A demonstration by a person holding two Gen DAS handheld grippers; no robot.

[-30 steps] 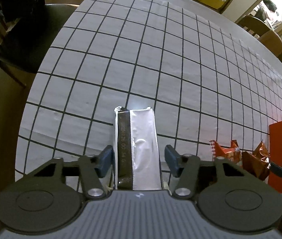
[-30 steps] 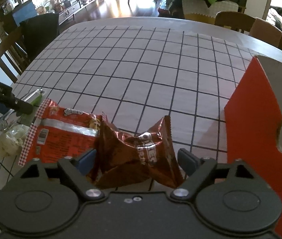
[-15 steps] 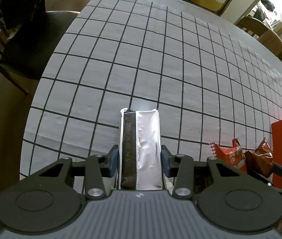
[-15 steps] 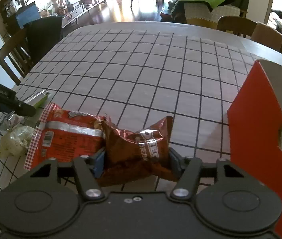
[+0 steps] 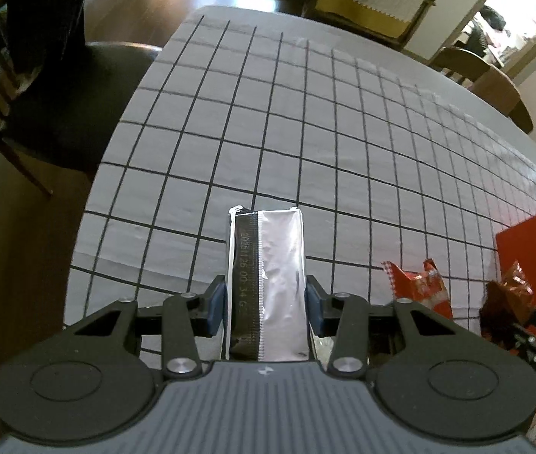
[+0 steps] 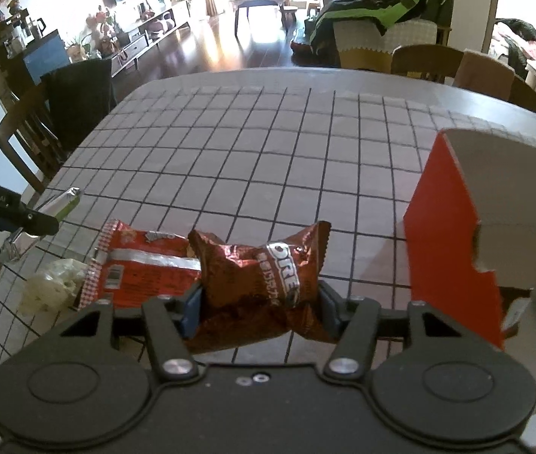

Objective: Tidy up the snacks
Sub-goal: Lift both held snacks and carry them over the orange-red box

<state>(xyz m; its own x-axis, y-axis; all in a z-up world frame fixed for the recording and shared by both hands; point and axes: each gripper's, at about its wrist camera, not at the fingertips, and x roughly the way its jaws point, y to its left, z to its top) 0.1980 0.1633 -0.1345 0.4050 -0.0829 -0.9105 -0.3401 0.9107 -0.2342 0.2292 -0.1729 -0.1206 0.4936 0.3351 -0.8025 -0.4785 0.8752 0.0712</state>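
Flat snack packet [image 6: 143, 268] lies left of box [image 6: 453, 249] on table [image 6: 268, 151].

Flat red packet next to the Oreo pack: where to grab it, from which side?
Red packet lies flat on the table, its right end tucked under the Oreo pack, so that side is blocked. Probably best to come from above and close the fingers across its short width near the free checkered left seam.

Four snack packs [image 6: 260, 280], perhaps; one red box [image 6: 453, 249]; two tools [image 6: 260, 314].
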